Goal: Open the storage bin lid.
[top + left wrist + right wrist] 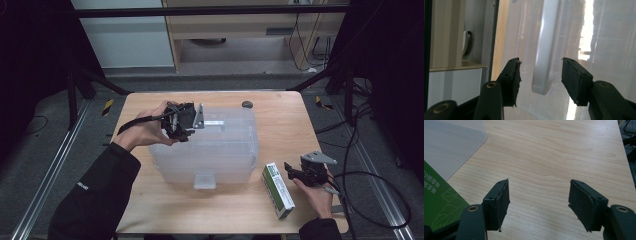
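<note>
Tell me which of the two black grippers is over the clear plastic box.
The left gripper: it is above the clear plastic box's lid, jaws straddling its handle. The right gripper sits beside the green-and-white carton.

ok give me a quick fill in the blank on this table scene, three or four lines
1. The left gripper has its open jaws on either side of the clear box's ____.
2. The green and white carton lies on the table to the ____ of the box in the high view.
3. The right gripper is ____, with nothing between its jaws.

Missing words: handle; right; open
</note>
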`<state>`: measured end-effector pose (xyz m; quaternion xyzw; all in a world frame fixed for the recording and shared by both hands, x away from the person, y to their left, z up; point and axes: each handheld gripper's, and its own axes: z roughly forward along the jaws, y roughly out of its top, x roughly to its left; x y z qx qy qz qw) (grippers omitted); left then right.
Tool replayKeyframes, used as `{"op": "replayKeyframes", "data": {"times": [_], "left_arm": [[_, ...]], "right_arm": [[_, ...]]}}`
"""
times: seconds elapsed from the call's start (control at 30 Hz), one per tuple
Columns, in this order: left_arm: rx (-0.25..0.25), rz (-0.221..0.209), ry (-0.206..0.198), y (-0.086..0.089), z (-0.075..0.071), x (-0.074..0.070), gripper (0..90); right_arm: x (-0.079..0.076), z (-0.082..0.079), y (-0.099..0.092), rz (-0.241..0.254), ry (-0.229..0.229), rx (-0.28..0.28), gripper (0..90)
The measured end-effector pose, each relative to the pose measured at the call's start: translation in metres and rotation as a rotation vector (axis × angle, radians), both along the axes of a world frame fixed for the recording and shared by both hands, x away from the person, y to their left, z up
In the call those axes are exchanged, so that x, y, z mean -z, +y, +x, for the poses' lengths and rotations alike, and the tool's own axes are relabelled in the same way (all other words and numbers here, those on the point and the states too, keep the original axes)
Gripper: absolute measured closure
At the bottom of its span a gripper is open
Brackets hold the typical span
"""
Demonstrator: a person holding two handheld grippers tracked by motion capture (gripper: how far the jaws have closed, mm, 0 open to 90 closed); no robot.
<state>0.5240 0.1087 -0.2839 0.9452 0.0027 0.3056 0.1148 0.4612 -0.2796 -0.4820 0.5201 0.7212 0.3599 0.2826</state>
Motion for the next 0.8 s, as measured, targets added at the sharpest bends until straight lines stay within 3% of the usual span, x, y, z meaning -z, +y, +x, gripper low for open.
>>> {"op": "replayKeyframes", "data": {"times": [0.3,0.8], "left_arm": [[0.003,0.014,0.008,-0.004,0.003,0.002,55.0],[0.025,0.061,-0.025,-0.013,0.003,0.004,64.3]], "right_arm": [[0.001,0.001,0.0,-0.005,0.005,-0.003,34.1],[0.001,0.001,0.0,-0.006,0.012,-0.006,34.5]]}}
